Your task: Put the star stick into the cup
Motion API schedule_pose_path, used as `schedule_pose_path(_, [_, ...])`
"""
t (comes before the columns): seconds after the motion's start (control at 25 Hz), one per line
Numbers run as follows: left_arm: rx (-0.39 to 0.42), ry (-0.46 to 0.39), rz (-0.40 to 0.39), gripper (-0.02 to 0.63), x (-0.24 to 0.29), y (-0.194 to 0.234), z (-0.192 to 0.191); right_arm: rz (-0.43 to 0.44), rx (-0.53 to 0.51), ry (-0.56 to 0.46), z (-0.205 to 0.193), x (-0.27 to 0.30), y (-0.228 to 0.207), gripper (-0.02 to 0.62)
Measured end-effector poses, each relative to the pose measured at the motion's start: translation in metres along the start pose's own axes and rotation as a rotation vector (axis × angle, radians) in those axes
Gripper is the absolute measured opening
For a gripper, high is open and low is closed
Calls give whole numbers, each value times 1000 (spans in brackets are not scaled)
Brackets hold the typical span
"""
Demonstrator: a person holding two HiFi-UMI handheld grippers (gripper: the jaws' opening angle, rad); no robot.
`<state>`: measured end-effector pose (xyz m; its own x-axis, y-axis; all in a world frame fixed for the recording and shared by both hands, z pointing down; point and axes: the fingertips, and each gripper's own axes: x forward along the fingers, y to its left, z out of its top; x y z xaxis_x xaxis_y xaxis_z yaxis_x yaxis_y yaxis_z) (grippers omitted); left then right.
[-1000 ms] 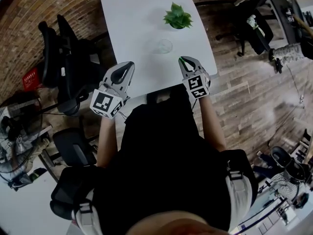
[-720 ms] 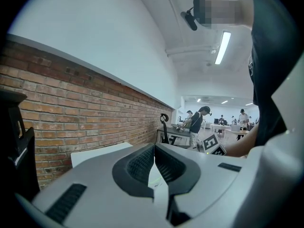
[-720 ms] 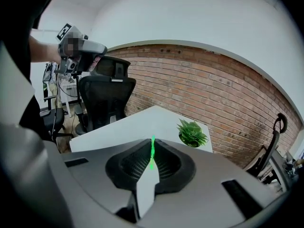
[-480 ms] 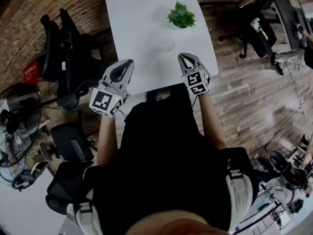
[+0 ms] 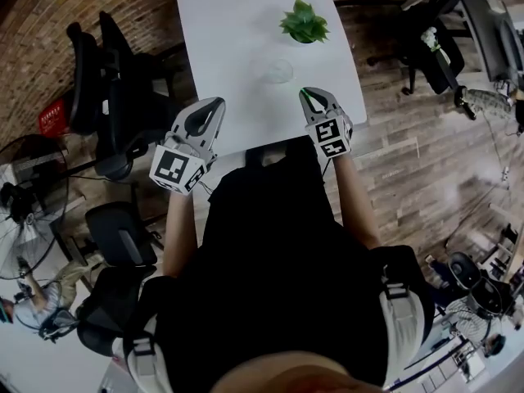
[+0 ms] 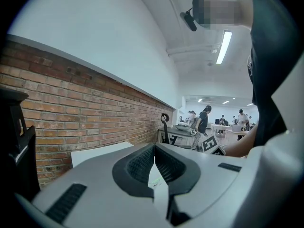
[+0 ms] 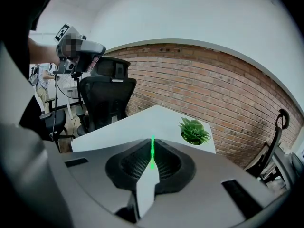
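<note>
The thin green star stick [image 7: 152, 152] is pinched between the jaws of my right gripper [image 7: 152, 146], with its tip poking just past the fingertips. From the head view, the right gripper [image 5: 304, 96] hovers over the near edge of the white table [image 5: 229, 23], and the stick [image 5: 301, 98] shows as a green line along its jaws. A clear cup [image 5: 278, 70] stands on the table just beyond and left of that gripper. My left gripper [image 5: 214, 105] is held over the table's near left edge, jaws together and empty [image 6: 154, 147]. The cup is hidden in both gripper views.
A small green potted plant [image 5: 304, 21] [image 7: 194, 131] stands on the table behind the cup. Black office chairs [image 5: 106, 97] crowd the left side of the table, another chair [image 5: 426, 51] stands at the right. A brick wall [image 6: 71, 113] runs behind.
</note>
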<state>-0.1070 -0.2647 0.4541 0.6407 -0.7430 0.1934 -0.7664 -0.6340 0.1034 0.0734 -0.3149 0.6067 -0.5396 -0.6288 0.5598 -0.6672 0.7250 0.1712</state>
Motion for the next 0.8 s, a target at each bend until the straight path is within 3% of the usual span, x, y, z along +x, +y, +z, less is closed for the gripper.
schedule_pose_path(0.4, [11,0,-14,23,1,-3,3,-11,-4,2,0,-3,-1,25])
schedule_pose_path(0.6, [15,-3,-12,22,-3,-1,4,-18,-10,-40,6,-2,-4,114])
schedule_pose_path(0.8, [14,-7,-15,22,-4,-1,4,-30,4,-27,8,-9,-5,157])
